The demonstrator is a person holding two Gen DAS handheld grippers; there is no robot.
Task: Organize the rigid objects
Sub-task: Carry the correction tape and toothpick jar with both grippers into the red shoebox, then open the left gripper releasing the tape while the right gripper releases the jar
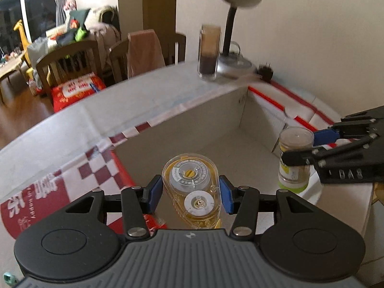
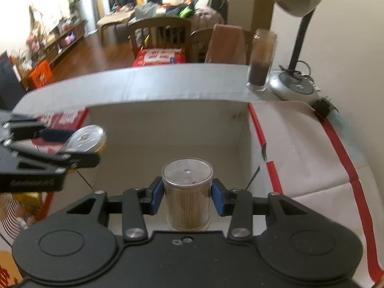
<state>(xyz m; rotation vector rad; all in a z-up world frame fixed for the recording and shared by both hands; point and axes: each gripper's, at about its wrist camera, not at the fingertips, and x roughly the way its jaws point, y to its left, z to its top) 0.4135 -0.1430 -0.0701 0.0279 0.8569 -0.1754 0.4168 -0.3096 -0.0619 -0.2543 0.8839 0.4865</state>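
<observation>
Your left tongs [image 1: 190, 192] were clamped on a clear yellow correction-tape dispenser [image 1: 192, 187], its blue pads [image 1: 226, 196] pressed to either side of the flat body, and you held it above the open cardboard box [image 1: 192, 124], near the box's near-left corner. Your right tongs [image 2: 187, 193] were closed on a clear cylindrical toothpick jar [image 2: 187, 192], gripping it just below its lid, with the jar upright over the inside of the same box [image 2: 168, 120], toward its near side. In the left wrist view, the right tongs [image 1: 300, 148] and the toothpick jar [image 1: 295, 158] appeared at the right, over the box's right side, the jar's green base showing beneath the fingers. In the right wrist view, the left tongs [image 2: 72, 148] came in from the left with the dispenser [image 2: 86, 139] seen edge-on and blurred. The box's flaps lay folded outward, the left one printed with red and white checks [image 1: 91, 168]. Beyond the far flap stood a tall glass jar of dark contents [image 1: 210, 52], and just right of it a desk lamp [image 1: 230, 31] on its round base, with a small black plug adapter [image 1: 265, 72] nearby against the wall. Farther off were wooden chairs [image 1: 69, 64] and a red-and-white sack [image 1: 76, 88] on the floor.
</observation>
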